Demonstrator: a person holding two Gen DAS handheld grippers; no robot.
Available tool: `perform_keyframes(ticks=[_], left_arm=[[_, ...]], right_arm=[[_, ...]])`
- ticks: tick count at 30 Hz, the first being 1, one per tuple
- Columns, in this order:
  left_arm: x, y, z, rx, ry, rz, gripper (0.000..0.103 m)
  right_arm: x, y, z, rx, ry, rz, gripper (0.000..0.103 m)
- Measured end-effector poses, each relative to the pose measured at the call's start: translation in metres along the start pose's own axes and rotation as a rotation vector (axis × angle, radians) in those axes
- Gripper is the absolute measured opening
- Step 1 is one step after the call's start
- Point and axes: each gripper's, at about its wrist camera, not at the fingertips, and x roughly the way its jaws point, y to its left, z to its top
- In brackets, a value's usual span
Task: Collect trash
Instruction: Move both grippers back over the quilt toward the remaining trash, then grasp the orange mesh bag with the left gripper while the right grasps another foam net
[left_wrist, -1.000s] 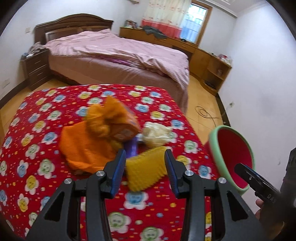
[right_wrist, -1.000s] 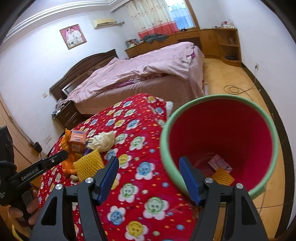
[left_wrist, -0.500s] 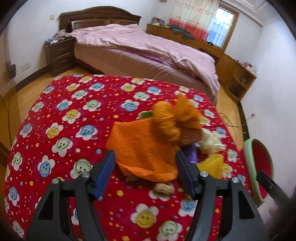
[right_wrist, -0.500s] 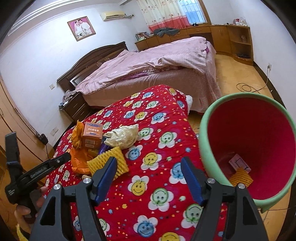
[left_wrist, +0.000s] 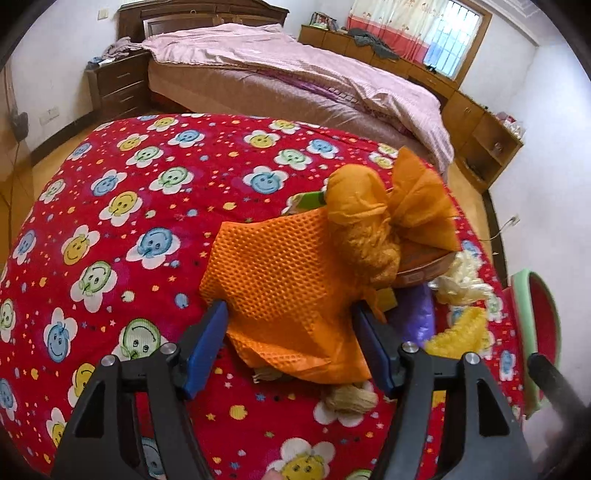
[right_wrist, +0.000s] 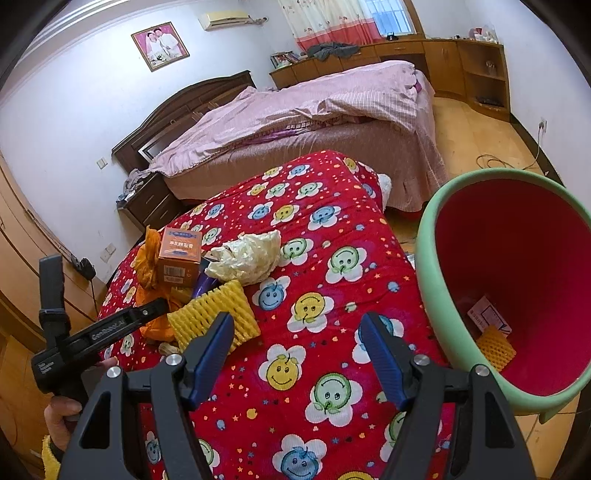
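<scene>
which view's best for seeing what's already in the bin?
Right wrist. It looks straight into the bin, showing a yellow foam net and a small pale box at the bottom. Left wrist shows only a sliver of the bin's rim and wall at the right edge, contents hidden.

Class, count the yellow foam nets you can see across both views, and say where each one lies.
2. One yellow net lies on the red cloth beside the trash pile; another sits inside the bin. Others may be hidden under the pile.
</scene>
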Motion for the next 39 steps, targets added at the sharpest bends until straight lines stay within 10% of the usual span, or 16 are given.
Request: perform_keyframes(ticks=[10, 20, 39], left_arm=[[0.002, 0.011, 0.001, -0.041, 0.012, -0.027, 0.065], [-0.018, 0.024, -0.001, -0.104, -0.02, -0.139, 0.014], [-0.083, 0.072, -0.022, -0.148, -0.102, -0.098, 0.009]], right_arm=[[0.006, 0.002, -0.003, -0.003, 0.015, 0.01, 0.074], [0.015, 0.018, -0.009, -0.038, 0.047, 0.033, 0.074], [0.069, 0.054, -0.006, -0.133, 0.128, 0.056, 0.073]])
